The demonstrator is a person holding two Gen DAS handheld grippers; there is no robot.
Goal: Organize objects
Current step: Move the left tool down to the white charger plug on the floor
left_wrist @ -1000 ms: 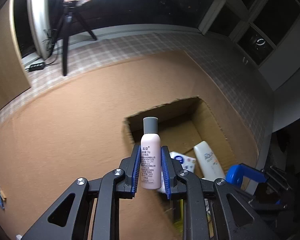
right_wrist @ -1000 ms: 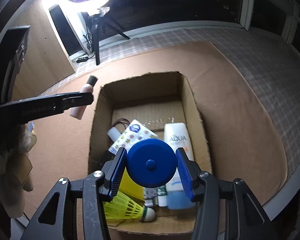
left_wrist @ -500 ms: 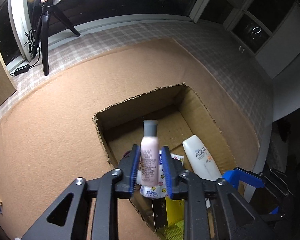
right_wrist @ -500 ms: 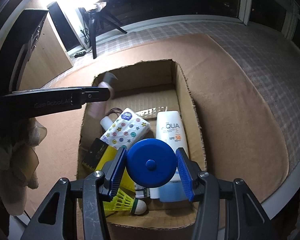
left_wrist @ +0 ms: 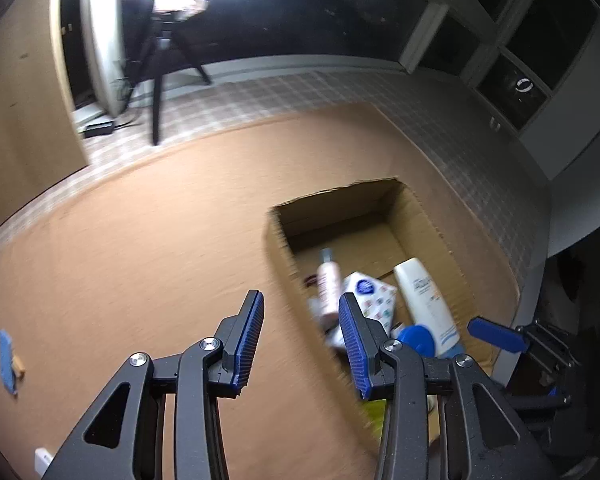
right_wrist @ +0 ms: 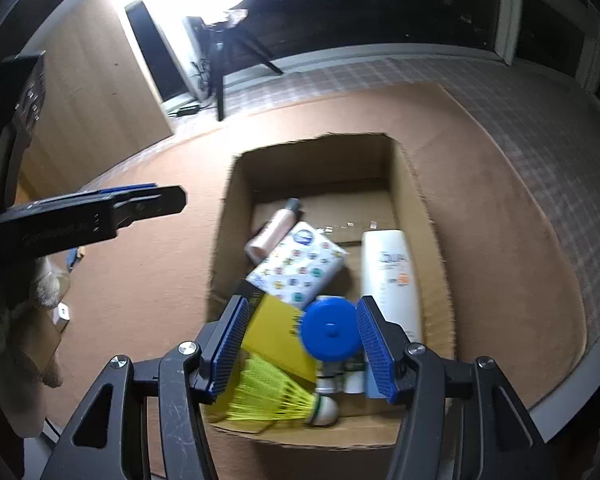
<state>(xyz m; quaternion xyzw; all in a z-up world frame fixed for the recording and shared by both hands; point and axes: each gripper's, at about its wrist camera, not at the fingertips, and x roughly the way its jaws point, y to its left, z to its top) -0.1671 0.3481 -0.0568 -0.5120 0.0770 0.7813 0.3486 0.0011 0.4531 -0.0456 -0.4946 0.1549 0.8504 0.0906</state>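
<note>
White bottle (right_wrist: 390, 276) in the box (right_wrist: 428, 216) shows "50".

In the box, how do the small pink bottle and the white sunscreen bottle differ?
The pink bottle is small, with a grey cap; the white sunscreen bottle is much larger, with a blue base. The pink bottle lies slanted at the box's left side, leaning on the tissue pack; the sunscreen lies straight along the right wall. Both lie inside the box.
</note>
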